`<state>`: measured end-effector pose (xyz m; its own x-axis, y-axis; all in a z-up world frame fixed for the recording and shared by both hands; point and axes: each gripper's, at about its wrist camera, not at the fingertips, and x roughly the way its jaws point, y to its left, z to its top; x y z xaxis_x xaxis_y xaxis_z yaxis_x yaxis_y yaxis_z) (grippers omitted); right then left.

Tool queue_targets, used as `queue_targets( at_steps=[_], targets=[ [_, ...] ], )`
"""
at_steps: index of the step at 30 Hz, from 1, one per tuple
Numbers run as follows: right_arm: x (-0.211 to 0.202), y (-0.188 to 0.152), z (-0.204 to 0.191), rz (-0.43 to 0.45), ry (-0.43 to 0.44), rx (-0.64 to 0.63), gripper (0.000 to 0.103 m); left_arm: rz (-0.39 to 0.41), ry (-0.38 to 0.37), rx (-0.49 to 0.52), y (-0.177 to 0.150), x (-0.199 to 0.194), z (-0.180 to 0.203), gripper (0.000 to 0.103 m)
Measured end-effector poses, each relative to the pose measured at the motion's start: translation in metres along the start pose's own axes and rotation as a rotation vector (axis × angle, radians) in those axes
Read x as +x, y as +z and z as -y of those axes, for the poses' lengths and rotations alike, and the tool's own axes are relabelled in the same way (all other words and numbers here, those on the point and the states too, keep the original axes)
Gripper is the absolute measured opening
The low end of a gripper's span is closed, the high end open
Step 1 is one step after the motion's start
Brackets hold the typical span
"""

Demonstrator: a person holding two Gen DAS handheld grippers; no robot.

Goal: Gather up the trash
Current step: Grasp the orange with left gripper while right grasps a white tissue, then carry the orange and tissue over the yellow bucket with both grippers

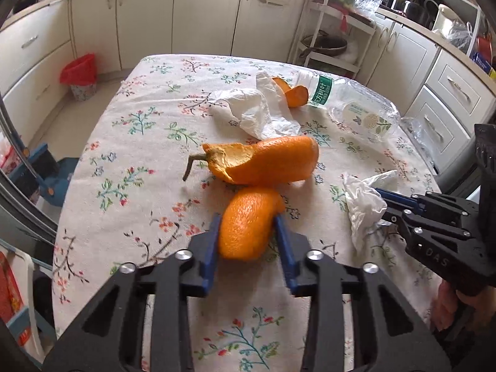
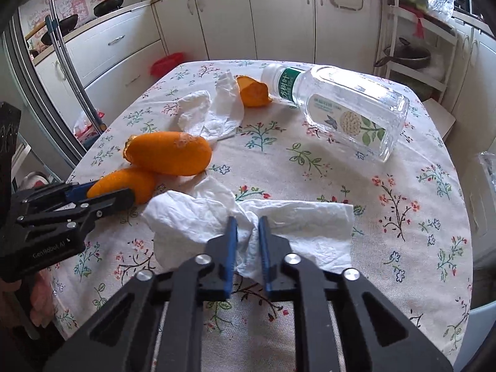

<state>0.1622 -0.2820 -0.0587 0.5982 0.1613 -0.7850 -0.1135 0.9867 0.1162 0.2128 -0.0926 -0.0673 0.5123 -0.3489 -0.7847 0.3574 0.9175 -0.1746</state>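
Note:
My left gripper (image 1: 248, 221) is shut on a near piece of orange peel (image 1: 246, 223), also seen in the right wrist view (image 2: 124, 183). A larger peel with a stem (image 1: 263, 161) lies just beyond it on the floral tablecloth (image 1: 139, 161). My right gripper (image 2: 247, 228) is shut on a crumpled white tissue (image 2: 248, 217), which shows at the right in the left wrist view (image 1: 362, 198). Farther back lie another tissue (image 1: 254, 108), a third peel (image 1: 293, 93) and an empty clear plastic bottle (image 2: 341, 105) on its side.
A small bin with a red bag (image 1: 81, 76) stands on the floor left of the table. White kitchen cabinets (image 1: 201, 15) line the back, a shelf cart with a pan (image 1: 328, 40) stands at the back right. A blue dustpan (image 1: 51, 170) sits by the table's left edge.

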Motion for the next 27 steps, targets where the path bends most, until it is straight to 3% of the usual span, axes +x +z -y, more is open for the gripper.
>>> queue_targets(
  at_steps=[9, 27],
  targets=[
    [-0.031, -0.009, 0.015, 0.041, 0.09, 0.119, 0.009, 0.011, -0.049, -0.047, -0.028, -0.03, 0.009, 0.014],
    [-0.115, -0.067, 0.02, 0.171, 0.303, 0.314, 0.009, 0.049, -0.098, -0.077, -0.09, -0.112, 0.03, 0.014]
  ],
)
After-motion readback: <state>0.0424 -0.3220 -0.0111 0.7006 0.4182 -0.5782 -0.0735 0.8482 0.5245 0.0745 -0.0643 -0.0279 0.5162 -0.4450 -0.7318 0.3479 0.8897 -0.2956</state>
